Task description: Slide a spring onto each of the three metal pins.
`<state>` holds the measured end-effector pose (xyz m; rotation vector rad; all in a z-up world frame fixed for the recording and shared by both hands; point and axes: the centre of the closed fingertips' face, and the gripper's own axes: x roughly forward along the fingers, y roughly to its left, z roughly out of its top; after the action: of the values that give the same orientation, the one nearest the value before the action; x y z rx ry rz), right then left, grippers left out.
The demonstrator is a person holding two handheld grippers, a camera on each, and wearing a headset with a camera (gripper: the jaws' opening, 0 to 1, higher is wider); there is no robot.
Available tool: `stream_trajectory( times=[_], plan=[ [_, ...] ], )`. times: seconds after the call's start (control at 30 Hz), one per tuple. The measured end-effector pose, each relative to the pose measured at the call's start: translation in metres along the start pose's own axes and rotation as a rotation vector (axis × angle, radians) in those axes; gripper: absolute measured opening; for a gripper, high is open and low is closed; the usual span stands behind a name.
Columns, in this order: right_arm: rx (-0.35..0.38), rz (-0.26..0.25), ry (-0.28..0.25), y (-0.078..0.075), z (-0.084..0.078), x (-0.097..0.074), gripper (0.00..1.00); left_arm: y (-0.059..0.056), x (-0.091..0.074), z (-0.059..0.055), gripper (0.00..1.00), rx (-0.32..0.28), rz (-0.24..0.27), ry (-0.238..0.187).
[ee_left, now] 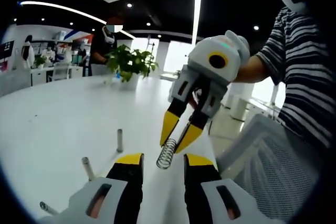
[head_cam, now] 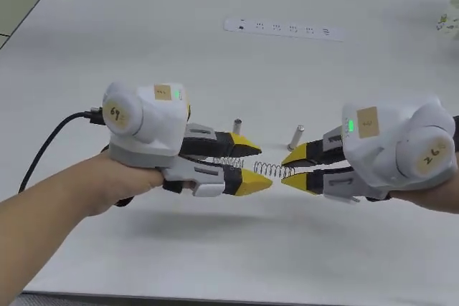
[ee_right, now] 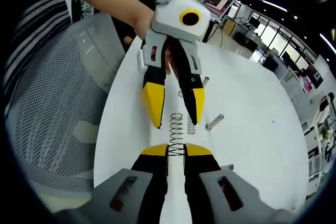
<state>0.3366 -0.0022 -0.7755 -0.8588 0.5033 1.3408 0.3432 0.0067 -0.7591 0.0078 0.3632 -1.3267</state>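
The left gripper (head_cam: 264, 166) and right gripper (head_cam: 284, 171) are held tip to tip above the table (head_cam: 143, 48), the left entering the head view from 9 o'clock and the right from 3 o'clock. The right gripper's jaws are pressed nearly together and pinch one end of the spring (head_cam: 271, 170). The spring is clear of the table and extends horizontally toward the left gripper. The left gripper's jaws are spread, with one yellow tip on each side of the spring's free end. Whether either tip touches the coil cannot be determined. In the right gripper view, the spring rises from that gripper's own tips toward 12 o'clock and ends between the left gripper's open tips. In the left gripper view, three pins are on the table at 9 to 8 o'clock of the spring: an upright pin (ee_left: 119, 140), a leaning pin (ee_left: 87, 167) nearer the camera, and a third pin (ee_left: 46, 208) low at the edge, its attitude unclear. No pin carries a spring. In the head view, two pins sit just beyond the gripper tips at 12 o'clock, and a power strip (head_cam: 283, 29) lies well beyond them. A black cable (head_cam: 43, 148) leaves the left gripper toward 8 o'clock.
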Motion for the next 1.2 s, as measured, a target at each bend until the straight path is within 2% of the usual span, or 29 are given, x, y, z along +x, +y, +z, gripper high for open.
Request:
stream_trajectory(
  times=[0.43, 0.57, 0.87, 1.2],
  plan=[
    [-0.013, 0.003, -0.009, 0.001, 0.005, -0.003, 0.08, -0.005, 0.004, -0.002, 0.09, 0.004, -0.027, -0.006],
    [-0.025, 0.007, -0.006, 0.003, 0.005, -0.004, 0.08, -0.007, 0.004, 0.001, 0.05, 0.004, -0.028, -0.016],
    [-0.039, 0.018, 0.001, 0.007, 0.004, -0.004, 0.08, -0.014, 0.004, -0.002, 0.02, 0.009, -0.054, -0.004],
    [-0.010, 0.014, -0.017, 0.008, 0.005, -0.005, 0.08, -0.016, 0.004, 0.000, 0.02, 0.046, -0.051, -0.006]
  ],
)
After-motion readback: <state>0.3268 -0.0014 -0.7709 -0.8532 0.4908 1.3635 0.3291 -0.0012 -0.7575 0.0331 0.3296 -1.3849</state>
